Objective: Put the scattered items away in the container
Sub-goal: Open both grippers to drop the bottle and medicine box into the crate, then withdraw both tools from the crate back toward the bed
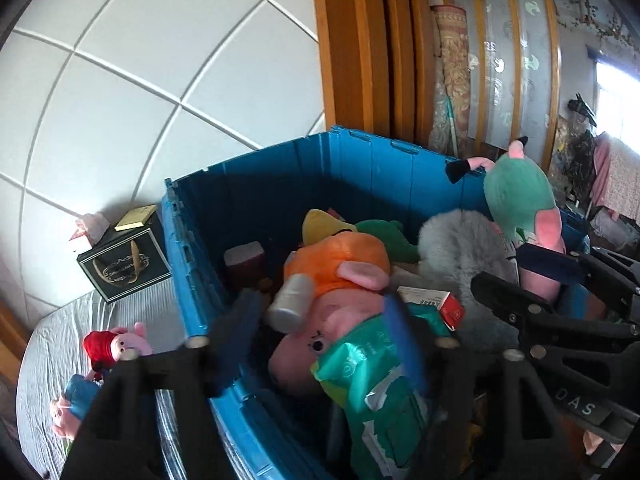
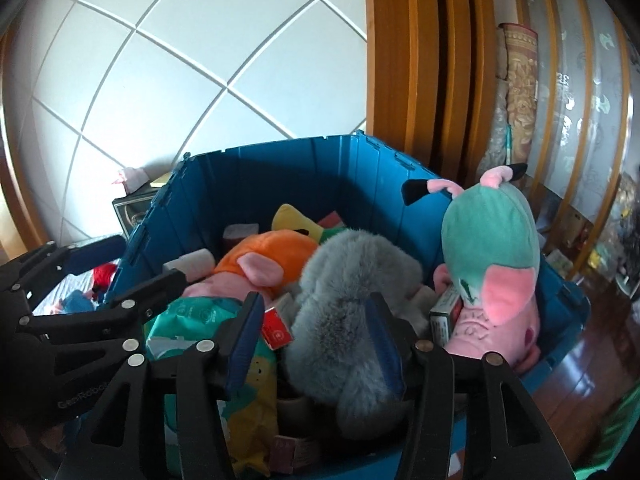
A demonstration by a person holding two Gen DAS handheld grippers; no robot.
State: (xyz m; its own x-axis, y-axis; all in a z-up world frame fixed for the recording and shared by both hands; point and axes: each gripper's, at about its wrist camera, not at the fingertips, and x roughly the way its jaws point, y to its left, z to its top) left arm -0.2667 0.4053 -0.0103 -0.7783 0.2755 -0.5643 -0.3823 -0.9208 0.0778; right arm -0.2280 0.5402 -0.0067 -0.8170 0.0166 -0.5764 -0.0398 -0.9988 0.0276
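Over by the tiled wall, the blue crate point(image 1: 256, 200) was already heaped nearly to its rim, so most of the tidying looked done. Inside it lay an orange-hooded pig plush point(image 1: 340, 276), a grey furry toy point(image 2: 352, 304), a green wipes packet point(image 1: 372, 376), a small red-and-white carton point(image 1: 440, 304), a silver-capped bottle point(image 1: 290, 302) and a yellow-and-green plush point(image 1: 344, 232) toward the back. A teal-and-pink plush point(image 2: 492, 264) stood upright against the right-hand wall of the crate, its top poking above the rim. The left tongs point(image 1: 320, 336) hung over the near edge of the crate with their blue-padded jaws spread and nothing between them. The right tongs point(image 2: 312, 344) were likewise spread wide, one jaw either side of the grey furry toy; whether the pads touched its fur I could not tell, but they were not squeezing it. What was left, by my reckoning, lay outside on the bed point(image 1: 132, 312) to the crate's left: a small pig doll in a red hat point(image 1: 116, 344) and a second little figure in blue point(image 1: 76, 400) beside it, both near the crate's wall. A black gift box point(image 1: 124, 264) sat further back against the wall; whether it counted as clutter I could not say. I judged the job close to finished, with those two dolls the likely remainder.
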